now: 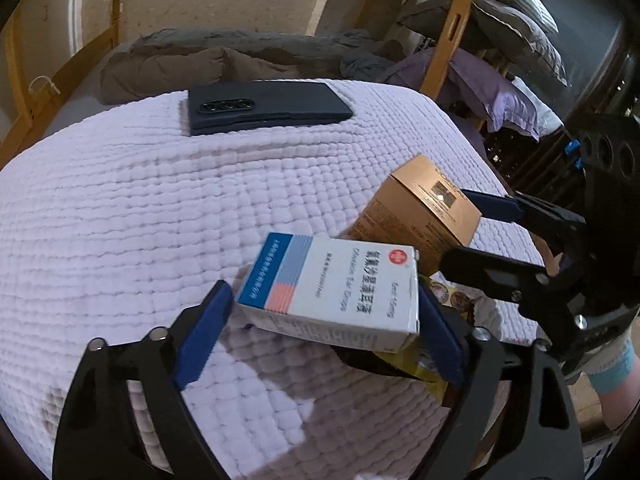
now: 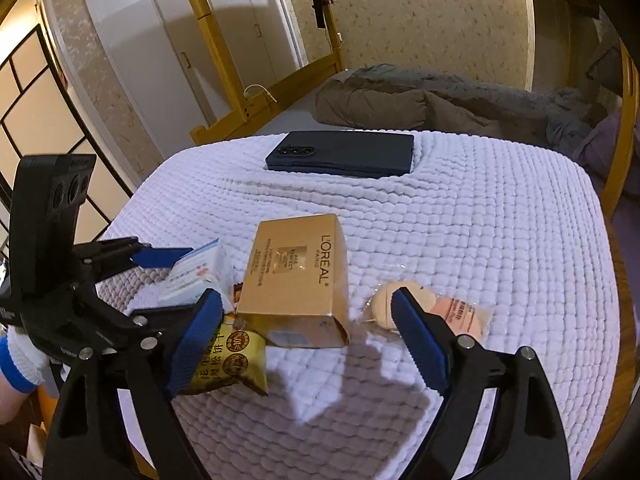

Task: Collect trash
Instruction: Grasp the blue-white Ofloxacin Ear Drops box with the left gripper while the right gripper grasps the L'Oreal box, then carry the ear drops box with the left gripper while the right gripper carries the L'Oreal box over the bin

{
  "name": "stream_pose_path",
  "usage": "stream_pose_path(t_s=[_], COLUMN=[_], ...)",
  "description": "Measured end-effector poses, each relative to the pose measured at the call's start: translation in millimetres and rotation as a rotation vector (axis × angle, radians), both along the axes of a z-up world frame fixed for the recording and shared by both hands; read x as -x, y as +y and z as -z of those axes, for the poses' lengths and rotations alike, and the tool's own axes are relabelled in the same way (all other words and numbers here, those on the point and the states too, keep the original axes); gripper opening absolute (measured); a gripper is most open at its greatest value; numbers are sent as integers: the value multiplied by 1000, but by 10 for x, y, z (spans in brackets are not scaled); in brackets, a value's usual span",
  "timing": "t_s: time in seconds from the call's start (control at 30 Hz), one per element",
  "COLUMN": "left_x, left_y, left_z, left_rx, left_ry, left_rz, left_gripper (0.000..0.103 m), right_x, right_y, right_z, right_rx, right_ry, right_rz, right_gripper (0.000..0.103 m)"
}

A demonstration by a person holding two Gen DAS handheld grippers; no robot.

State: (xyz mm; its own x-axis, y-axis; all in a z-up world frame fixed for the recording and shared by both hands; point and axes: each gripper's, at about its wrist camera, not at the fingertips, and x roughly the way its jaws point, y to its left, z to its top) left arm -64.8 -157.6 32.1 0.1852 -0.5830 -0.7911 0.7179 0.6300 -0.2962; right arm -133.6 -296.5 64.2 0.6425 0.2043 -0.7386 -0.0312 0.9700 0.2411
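A bed (image 2: 500, 240) under a white quilted cover carries everything; a grey-brown duvet (image 2: 400, 104) lies bunched at its far end. A dark phone (image 2: 344, 154) lies flat on the cover, camera side up, well apart from the trash near the front edge. Trash items, largest first: a gold L'Oreal carton (image 2: 296, 276) lying on its side; a white medicine box (image 1: 332, 292) printed with ear-drop lettering, just beside the carton on its left; a yellow snack wrapper (image 2: 232, 360), partly under both boxes; a clear packet of round sponge puffs (image 2: 440, 308) to the right of the carton, apart from it. The left hand-held gripper (image 1: 324, 336) has its blue pads on either side of the white medicine box; the right-side pad lies against the box end, the left-side pad stands slightly clear of it, so the box is bracketed, not clamped. The right hand-held gripper (image 2: 308, 340) straddles the gold carton with its pads apart; one pad sits over the yellow wrapper, the other over the puff packet, neither pressing the carton. A white-and-blue cuffed sleeve (image 2: 16, 364) shows behind the left hand-held gripper.
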Motion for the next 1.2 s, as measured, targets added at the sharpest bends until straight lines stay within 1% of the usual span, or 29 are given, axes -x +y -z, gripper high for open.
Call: stream_pose_path(t_s=[0.03, 0.13, 0.17, 0.2, 0.27, 0.4, 0.67, 0.9, 1.2], left_x=[16, 33, 23, 12, 15, 82, 252, 425, 684], left_y=[-21, -20, 2, 20, 63, 123, 230, 288, 333], left_z=[9, 3, 0, -1, -18, -49, -148, -193, -263], left_rx=[-6, -14, -10, -7, 4, -14, -18, -32, -48], left_ry=[-4, -24, -21, -16, -10, -33, -52, -58, -77], left_rz=[8, 1, -4, -10, -21, -39, -84, -108, -127], left_gripper=[80, 79, 79, 79, 79, 79, 79, 79, 79], right_x=[-20, -52, -56, -71, -68, 0, 263, 464, 776], right_y=[9, 45, 46, 42, 28, 6, 53, 72, 141], right_z=[3, 15, 17, 30, 35, 5, -160, -233, -291], right_rx=[2, -8, -19, -16, -28, -33, 46, 94, 102], right_ry=[1, 7, 9, 17, 20, 18, -13, -11, -12], right_rz=[-3, -17, -17, -6, 3, 22, 53, 69, 63], right_gripper=[83, 75, 67, 54, 53, 53, 51, 51, 51])
